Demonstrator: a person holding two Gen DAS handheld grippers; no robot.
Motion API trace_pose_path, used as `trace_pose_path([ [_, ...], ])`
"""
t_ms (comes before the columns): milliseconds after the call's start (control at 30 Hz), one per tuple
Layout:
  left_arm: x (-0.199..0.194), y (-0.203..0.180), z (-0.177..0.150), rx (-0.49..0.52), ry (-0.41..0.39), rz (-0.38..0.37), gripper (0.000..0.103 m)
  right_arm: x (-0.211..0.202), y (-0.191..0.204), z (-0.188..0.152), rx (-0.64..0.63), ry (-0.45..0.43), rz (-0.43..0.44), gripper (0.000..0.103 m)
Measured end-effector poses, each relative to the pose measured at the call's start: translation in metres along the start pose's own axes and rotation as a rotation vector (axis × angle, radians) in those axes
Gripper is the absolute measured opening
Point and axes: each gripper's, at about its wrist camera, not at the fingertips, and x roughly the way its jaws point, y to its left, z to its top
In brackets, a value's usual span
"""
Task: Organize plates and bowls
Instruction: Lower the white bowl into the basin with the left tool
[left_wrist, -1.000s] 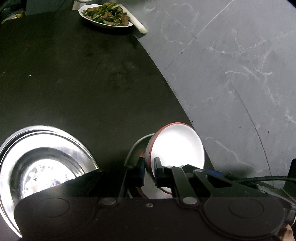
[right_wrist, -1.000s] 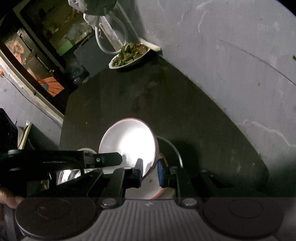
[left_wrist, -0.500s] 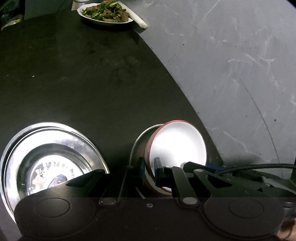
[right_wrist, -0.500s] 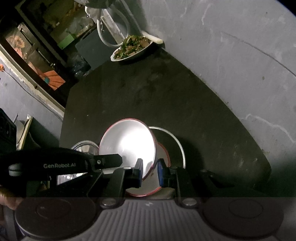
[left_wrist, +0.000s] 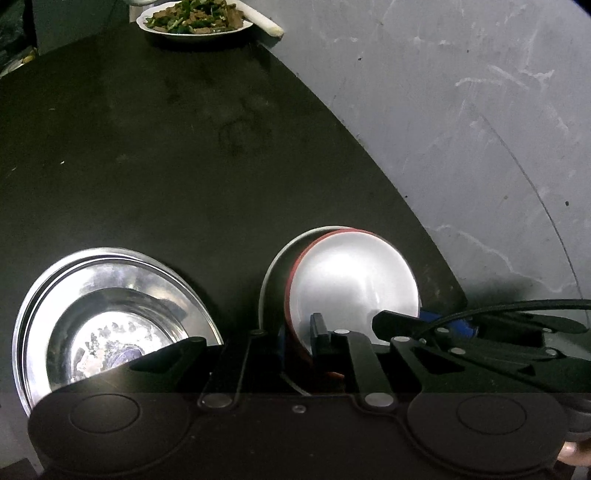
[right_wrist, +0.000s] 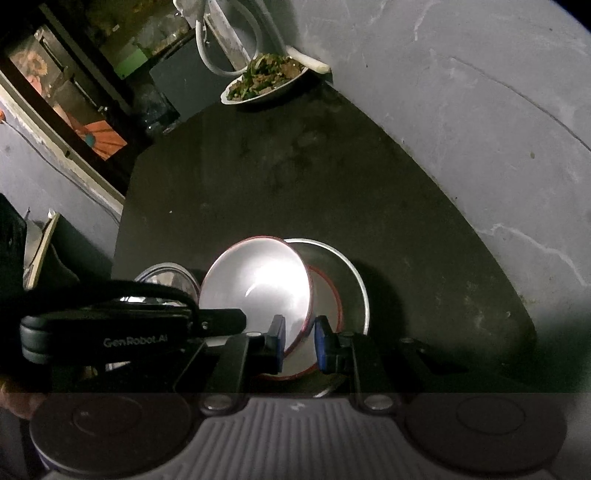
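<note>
Beside the white bowl (left_wrist: 351, 280), stacked steel plates (left_wrist: 110, 295).

Bowl (left_wrist: 354, 280): white inside, red rim. Stacked basins (left_wrist: 110, 317) at 8 o'clock: bare silver metal. Table (left_wrist: 166, 155): matt black. Wall (left_wrist: 461, 92): grey, white-streaked. Dish of food (left_wrist: 194, 18) at 12 o'clock: white, green-and-brown contents.

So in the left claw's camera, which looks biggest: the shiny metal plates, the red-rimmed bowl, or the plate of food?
1. Shiny metal plates, widest in view.
2. Red-rimmed bowl, a bit smaller.
3. Plate of food, tiniest, but it sits far back on the table, so it may really be bigger than it looks.
</note>
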Motion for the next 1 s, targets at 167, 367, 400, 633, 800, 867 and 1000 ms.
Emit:
trace_pose_path([
  [167, 0.0038, -0.0054, 0.0011, 0.012, 0.011, 0.015, 0.015, 0.0017, -0.0009, 0.0014, -0.002, 0.014, -0.004, 0.019],
  [367, 0.0066, -0.0093, 0.0004, 0.016, 0.015, 0.027, 0.014, 0.0025, -0.0018, 0.0037, -0.005, 0.026, -0.005, 0.021],
  [400, 0.0069, -0.0098, 0.0005, 0.016, 0.016, 0.028, 0.014, 0.0028, -0.0018, 0.0045, -0.004, 0.027, -0.004, 0.021],
  [633, 0.0076, -0.0083, 0.0012, 0.013, 0.017, 0.033, 0.017, 0.0024, -0.0029, 0.0059, -0.007, 0.021, -0.010, 0.024],
  [800, 0.0064, -0.0073, 0.0010, 0.010, 0.011, 0.028, 0.018, 0.0026, -0.0045, 0.0062, -0.004, 0.021, -0.006, 0.025],
  [867, 0.0052, -0.0069, 0.0007, 0.011, 0.006, 0.023, 0.019, 0.0022, -0.0050, 0.0058, -0.001, 0.020, -0.003, 0.027],
  [1000, 0.0018, -0.0054, -0.0010, 0.015, -0.008, 0.013, 0.024, 0.0002, -0.0044, 0.0059, -0.001, 0.012, -0.019, 0.037],
])
